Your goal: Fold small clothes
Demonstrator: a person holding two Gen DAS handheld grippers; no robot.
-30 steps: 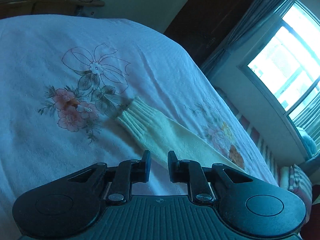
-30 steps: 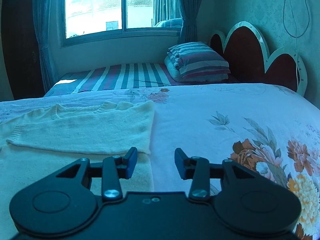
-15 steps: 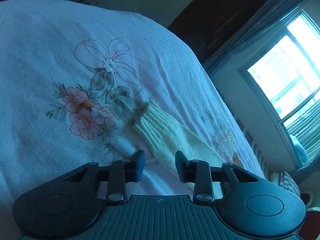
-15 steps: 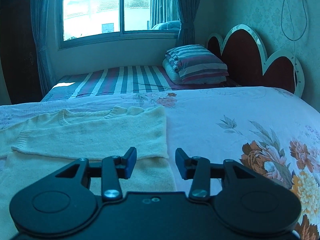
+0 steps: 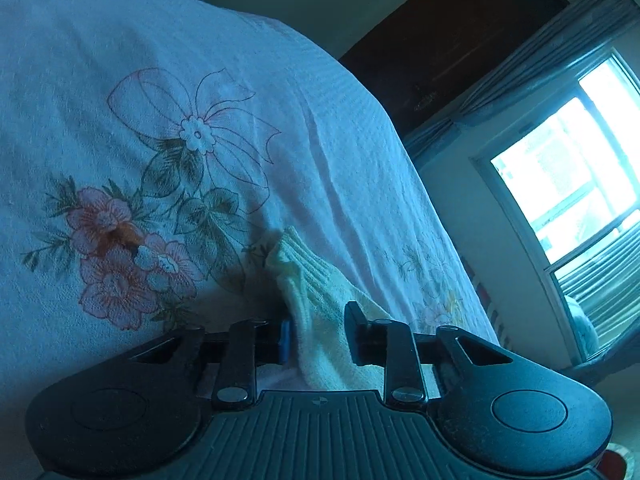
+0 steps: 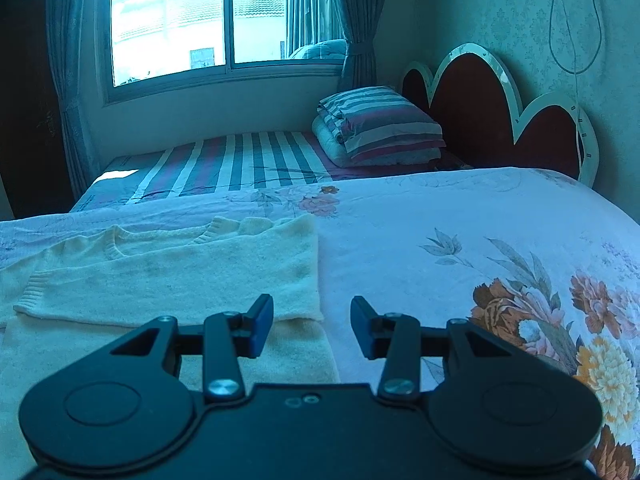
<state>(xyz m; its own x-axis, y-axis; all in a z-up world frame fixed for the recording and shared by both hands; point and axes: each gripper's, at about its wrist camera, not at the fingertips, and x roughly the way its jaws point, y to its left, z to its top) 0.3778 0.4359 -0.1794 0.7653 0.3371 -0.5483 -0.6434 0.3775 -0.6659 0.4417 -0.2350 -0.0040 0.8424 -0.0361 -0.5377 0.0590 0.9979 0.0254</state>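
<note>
A pale yellow knit sweater (image 6: pixel 180 276) lies flat on the flowered bed cover (image 6: pixel 440 208), one sleeve folded across its chest. In the left wrist view its other sleeve (image 5: pixel 304 268) runs toward me, ribbed cuff raised and bunched. My left gripper (image 5: pixel 318 334) is closing, with that sleeve filling the gap and both pads against the fabric. My right gripper (image 6: pixel 312 320) hovers open over the sweater's right edge, nothing between its fingers.
Beyond the bed cover (image 5: pixel 120 80) is a dark wardrobe (image 5: pixel 440 40) and a bright window (image 5: pixel 580 172). In the right wrist view a striped mattress with stacked pillows (image 6: pixel 380 128) sits under the window (image 6: pixel 200 20), with a scalloped headboard (image 6: pixel 500 96) to the right.
My left gripper opened, moved forward and down over the sleeve, then closed around it; the cuff now stands bunched up. The right gripper has barely shifted.
</note>
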